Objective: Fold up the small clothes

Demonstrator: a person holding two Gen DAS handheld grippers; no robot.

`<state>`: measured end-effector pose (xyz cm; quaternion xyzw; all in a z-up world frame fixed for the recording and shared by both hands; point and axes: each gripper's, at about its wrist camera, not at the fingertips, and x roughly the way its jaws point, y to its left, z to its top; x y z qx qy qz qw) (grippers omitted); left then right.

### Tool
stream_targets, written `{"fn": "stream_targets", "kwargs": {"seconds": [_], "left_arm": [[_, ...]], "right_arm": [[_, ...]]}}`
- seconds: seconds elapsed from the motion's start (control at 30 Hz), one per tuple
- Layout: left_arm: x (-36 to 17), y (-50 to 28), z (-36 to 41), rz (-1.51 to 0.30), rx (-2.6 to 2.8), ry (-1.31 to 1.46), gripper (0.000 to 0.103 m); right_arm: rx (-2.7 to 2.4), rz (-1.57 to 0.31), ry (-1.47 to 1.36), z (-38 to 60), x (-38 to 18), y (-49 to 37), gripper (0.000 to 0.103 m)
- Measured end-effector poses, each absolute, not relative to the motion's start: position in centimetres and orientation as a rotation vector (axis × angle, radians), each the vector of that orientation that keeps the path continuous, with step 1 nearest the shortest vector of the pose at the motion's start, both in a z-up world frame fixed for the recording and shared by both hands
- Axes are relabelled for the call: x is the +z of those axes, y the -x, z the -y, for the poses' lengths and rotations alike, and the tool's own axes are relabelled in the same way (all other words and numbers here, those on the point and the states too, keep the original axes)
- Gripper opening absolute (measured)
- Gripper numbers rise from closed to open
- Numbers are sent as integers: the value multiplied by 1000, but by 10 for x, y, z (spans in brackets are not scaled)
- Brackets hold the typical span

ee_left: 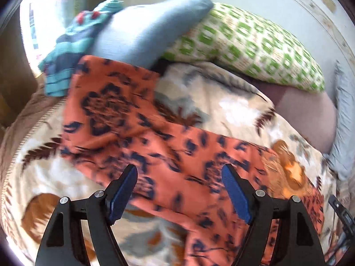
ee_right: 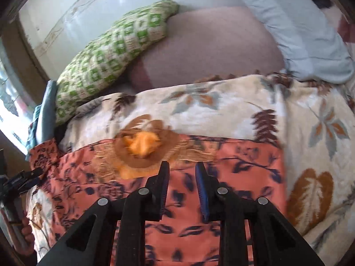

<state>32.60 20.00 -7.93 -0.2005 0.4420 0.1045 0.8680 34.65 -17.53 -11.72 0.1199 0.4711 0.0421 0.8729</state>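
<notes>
Both grippers, left (ee_left: 179,177) wide, right (ee_right: 182,174) narrow, empty over orange garment (ee_left: 133,122) on leaf-print blanket (ee_right: 221,110)

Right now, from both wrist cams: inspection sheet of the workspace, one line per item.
Surface: bed under a cream leaf-print blanket.
Job's things: orange floral garment spread flat on the blanket, unfolded.
Clutter: green-check pillow, blue pillow, teal striped cloth behind the garment; mauve pillow.
Tongs: left tongs open, nothing between them; right tongs narrowly open, nothing gripped; both over the garment.
Cables: nothing seen.
Surroundings: pale wall; bright window at the side; images blurred.
</notes>
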Motion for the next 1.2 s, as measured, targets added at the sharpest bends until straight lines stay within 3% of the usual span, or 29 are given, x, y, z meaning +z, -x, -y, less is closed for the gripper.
{"fn": "stream_targets", "kwargs": {"seconds": [0.07,0.2,0.37,0.7,0.73,0.8,0.83,1.2], "left_arm": [[-84,-309,-246,-900,278,520,78],[-111,-280,-319,-880,332,741,78],[-150,-268,-364,-819,232,1042,78],[-190,-263,-395,-715,124,1297,78],[-192,-261,-398,-705,132,1303,78],[-193,-254,-399,-692,144,1325,78],[-193,-250,-397,-683,144,1340,78],[-229,-258,-354,-511,-29,1673,84]], "right_arm": [[220,-1008,-284,118,-117,-363,35],[436,-1100,-376,6,-142,-397,35],[598,-1203,-480,-107,-189,-431,36],[595,-1273,-795,-163,-269,-482,38],[596,-1292,-783,-167,-272,-486,37],[601,-1255,-734,-169,-263,-486,8],[631,-1215,-734,-169,-253,-484,4],[713,-1069,-677,-144,-183,-464,5]]}}
